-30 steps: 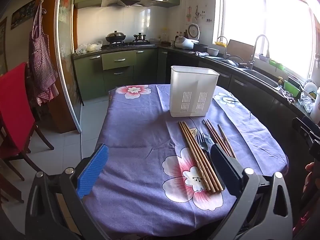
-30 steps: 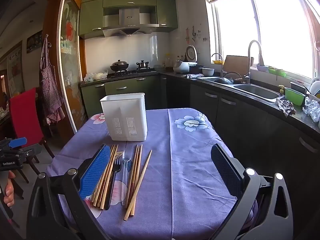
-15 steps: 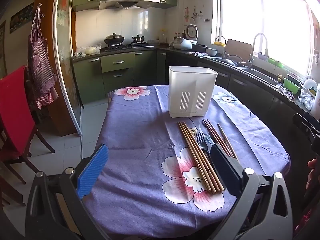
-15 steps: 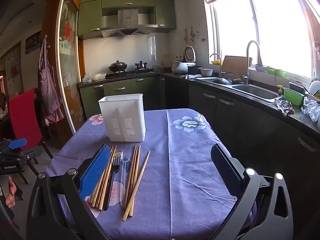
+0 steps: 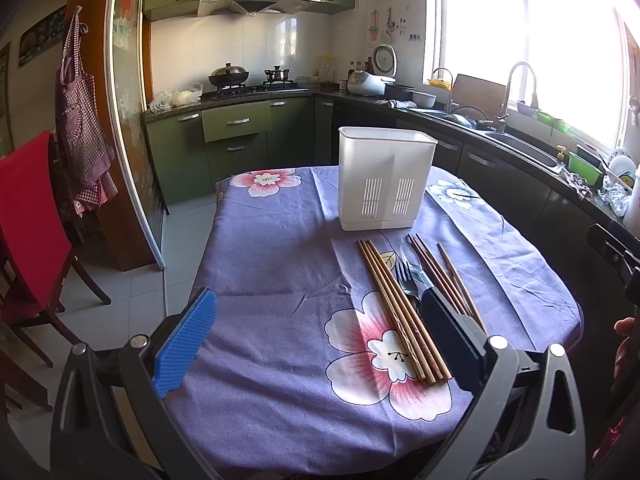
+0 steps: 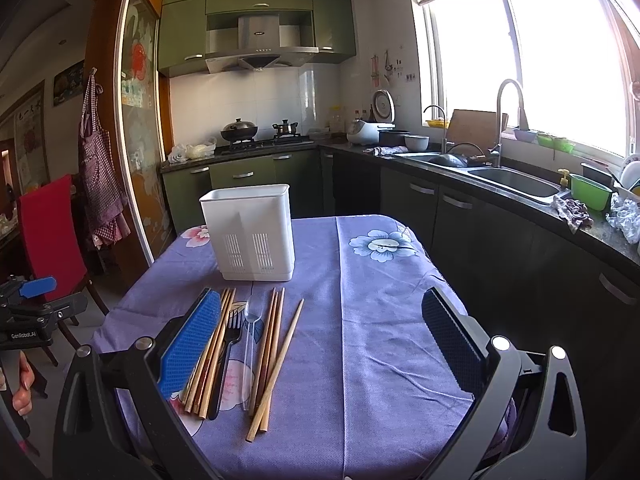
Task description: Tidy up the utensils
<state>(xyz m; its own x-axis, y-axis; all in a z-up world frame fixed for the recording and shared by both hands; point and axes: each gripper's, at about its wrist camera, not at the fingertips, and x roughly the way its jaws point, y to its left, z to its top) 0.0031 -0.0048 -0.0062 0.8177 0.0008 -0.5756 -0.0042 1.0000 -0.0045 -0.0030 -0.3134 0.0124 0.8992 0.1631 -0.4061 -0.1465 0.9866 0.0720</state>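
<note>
Little has shifted: your left gripper [image 5: 318, 332] still hovers wide open and empty over the purple tablecloth [image 5: 280, 264], the chopsticks [image 5: 400, 312] and fork [image 5: 408, 280] lying before the white utensil holder [image 5: 386, 180]. From the right wrist, your right gripper [image 6: 320, 336] gapes equally wide, empty, the clear spoon [image 6: 251, 344] between chopstick bundles.

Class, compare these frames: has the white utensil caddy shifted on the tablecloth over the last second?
No. The white utensil caddy keeps its place beside the pink flower print on the tablecloth; only the camera drifts slightly.
</note>
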